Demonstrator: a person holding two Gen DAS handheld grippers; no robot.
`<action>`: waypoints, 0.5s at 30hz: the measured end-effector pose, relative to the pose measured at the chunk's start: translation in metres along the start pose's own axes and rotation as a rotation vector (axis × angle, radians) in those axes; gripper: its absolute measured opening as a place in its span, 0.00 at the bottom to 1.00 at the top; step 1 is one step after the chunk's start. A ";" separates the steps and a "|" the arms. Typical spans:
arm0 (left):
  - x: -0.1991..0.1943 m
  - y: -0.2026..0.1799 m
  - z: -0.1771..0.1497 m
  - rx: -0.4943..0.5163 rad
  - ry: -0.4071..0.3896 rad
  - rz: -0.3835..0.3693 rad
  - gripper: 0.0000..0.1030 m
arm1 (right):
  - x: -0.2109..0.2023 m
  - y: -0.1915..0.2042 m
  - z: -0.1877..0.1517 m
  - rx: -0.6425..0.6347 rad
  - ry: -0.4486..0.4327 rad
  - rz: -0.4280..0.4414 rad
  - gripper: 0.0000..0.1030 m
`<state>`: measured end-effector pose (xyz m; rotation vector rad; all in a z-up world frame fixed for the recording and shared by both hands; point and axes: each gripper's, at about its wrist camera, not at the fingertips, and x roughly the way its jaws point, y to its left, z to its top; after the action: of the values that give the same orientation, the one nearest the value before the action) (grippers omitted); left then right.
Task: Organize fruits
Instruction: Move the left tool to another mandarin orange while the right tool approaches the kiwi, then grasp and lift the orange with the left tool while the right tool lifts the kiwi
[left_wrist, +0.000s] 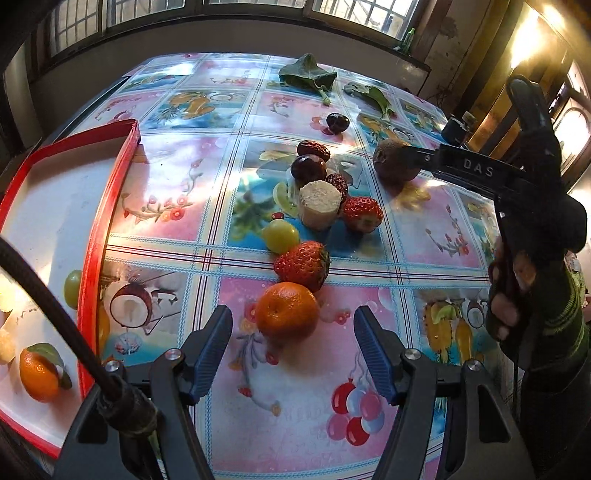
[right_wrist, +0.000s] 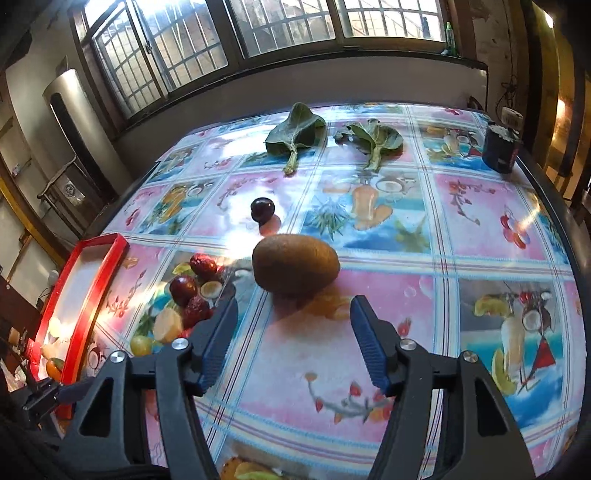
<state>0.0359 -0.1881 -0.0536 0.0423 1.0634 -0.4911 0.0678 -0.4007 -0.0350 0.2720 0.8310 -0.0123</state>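
Note:
My left gripper (left_wrist: 293, 332) is open, its blue pads either side of a tangerine (left_wrist: 287, 311) on the table. Behind it lie a strawberry (left_wrist: 303, 264), a green grape (left_wrist: 280, 235), a pale cut cylinder (left_wrist: 319, 204), a second strawberry (left_wrist: 363, 213) and dark red dates (left_wrist: 308, 168). My right gripper (right_wrist: 293, 325) is open just in front of a brown kiwi (right_wrist: 295, 263); it also shows in the left wrist view (left_wrist: 392, 165). A dark plum (right_wrist: 262, 209) lies further back. The red-rimmed tray (left_wrist: 96, 229) at left holds an orange (left_wrist: 38, 373) and a grape.
Two green leaves (right_wrist: 295, 133) (right_wrist: 373, 142) lie near the far edge under the window. A dark jar (right_wrist: 500, 149) stands at the far right corner. The table has a glossy patterned cloth (right_wrist: 461, 229). A black cable (left_wrist: 55, 310) crosses the left wrist view.

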 end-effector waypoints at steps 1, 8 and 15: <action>0.003 0.000 0.001 -0.001 0.004 -0.001 0.66 | 0.006 0.000 0.004 -0.008 0.009 -0.009 0.65; 0.007 0.000 0.003 0.024 -0.023 -0.001 0.61 | 0.046 -0.003 0.017 0.004 0.083 -0.006 0.67; 0.005 0.000 0.000 0.052 -0.030 -0.010 0.33 | 0.048 -0.001 0.013 0.012 0.082 0.018 0.63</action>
<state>0.0375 -0.1902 -0.0573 0.0760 1.0217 -0.5268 0.1091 -0.4000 -0.0620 0.2928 0.9102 0.0108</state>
